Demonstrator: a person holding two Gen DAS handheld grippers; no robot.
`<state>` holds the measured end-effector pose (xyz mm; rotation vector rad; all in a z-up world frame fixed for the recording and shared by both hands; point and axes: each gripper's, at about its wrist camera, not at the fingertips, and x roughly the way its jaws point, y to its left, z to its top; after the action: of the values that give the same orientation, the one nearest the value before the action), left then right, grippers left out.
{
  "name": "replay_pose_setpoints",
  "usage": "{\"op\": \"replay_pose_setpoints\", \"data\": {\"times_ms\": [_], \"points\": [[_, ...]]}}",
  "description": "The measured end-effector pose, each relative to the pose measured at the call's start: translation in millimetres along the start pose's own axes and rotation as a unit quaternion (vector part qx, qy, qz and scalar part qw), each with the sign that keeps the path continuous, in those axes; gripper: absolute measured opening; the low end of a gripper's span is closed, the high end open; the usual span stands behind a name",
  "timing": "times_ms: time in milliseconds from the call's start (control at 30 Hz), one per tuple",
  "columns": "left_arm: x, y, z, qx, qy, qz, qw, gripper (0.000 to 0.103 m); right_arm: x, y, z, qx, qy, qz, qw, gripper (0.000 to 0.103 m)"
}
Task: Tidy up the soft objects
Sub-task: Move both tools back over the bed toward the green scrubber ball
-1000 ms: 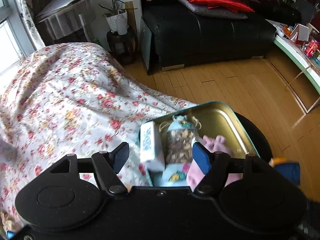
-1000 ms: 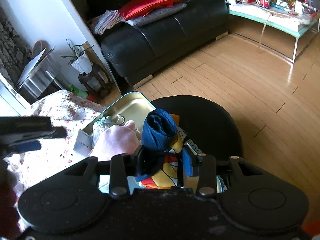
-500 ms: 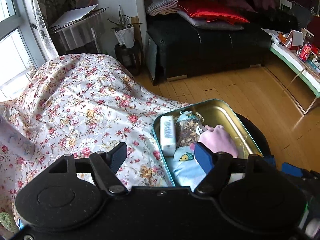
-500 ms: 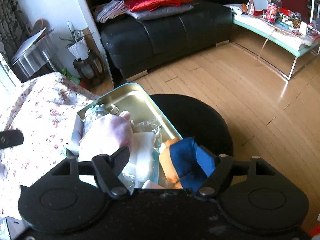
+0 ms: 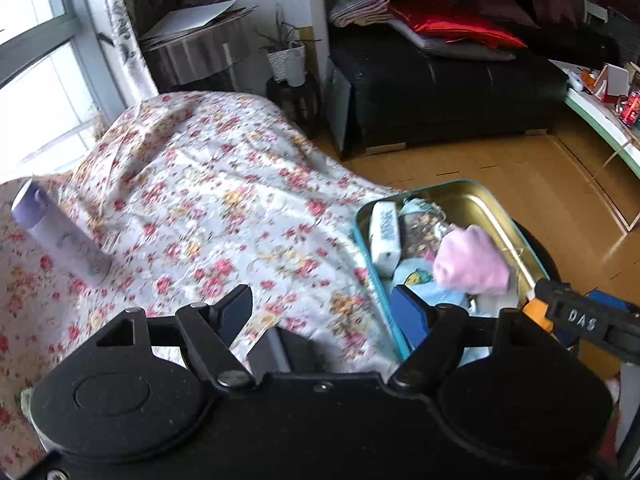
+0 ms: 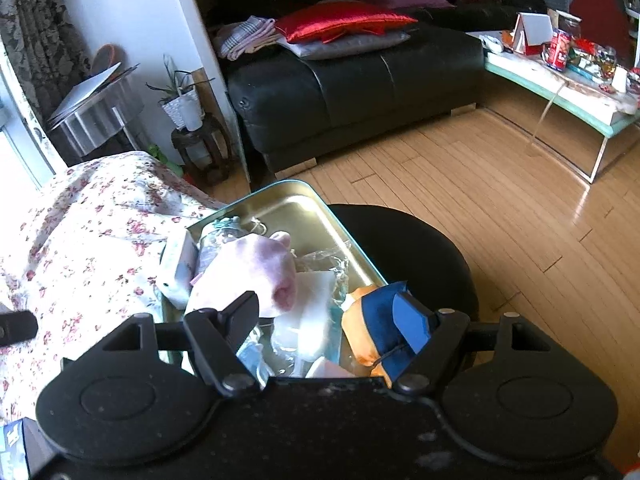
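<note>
I see both hand-held grippers, left and right, spread wide, gripping nothing, near the tin holding the pink cloth.

Sofa: a black leather sofa is seen against the far wall.
Cushion: a red cushion is laid on it.
Plant: a white potted plant is set on a dark stand.
Bottle: a lilac bottle is stood on the floral cloth.
Floor: wooden boards are shown.

Both grippers matte black w/ round discs, silver screws, blue-padded fingers; "DAS" label.
</note>
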<state>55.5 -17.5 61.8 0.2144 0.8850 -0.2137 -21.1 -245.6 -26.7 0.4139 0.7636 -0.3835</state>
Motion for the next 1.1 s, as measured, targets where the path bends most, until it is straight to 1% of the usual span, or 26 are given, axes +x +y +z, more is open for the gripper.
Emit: {"op": "replay_pose_setpoints", "data": {"times_ms": [233,367,633,900,1000,1100], "points": [[-7.9,19.4,-22.8,-0.015,0.006,0.022,0.9996,0.073,-17.7,6.8,-9.3,-0.005,-0.014,0.021,1.0,0.074],[-12.7,33.9,-34.9,-0.022,0.01,0.032,0.9992,0.073,-28.9,19.1,-19.3,-0.031,-0.024,0.026,0.999,0.074],[-24.5,61.5,-58.4,-0.035,0.01,0.06,0.9975,0.074,-53.9,44.5,-54.2,-0.081,-0.021,0.044,0.995,0.074],[-30.8,92.2,-89.4,-0.06,0.034,0.079,0.9945,0.074,-76.4,62.5,-82.1,-0.125,-0.019,0.068,0.99,0.076],[-32.8,101.5,-102.9,-0.072,0.045,0.086,0.9926,0.078,-81.7,70.1,-89.5,-0.139,-0.017,0.077,0.987,0.077],[-33.6,110.1,-115.8,-0.08,0.057,0.098,0.9904,0.078,-86.7,79.8,-98.4,-0.154,-0.014,0.09,0.984,0.078]]}}
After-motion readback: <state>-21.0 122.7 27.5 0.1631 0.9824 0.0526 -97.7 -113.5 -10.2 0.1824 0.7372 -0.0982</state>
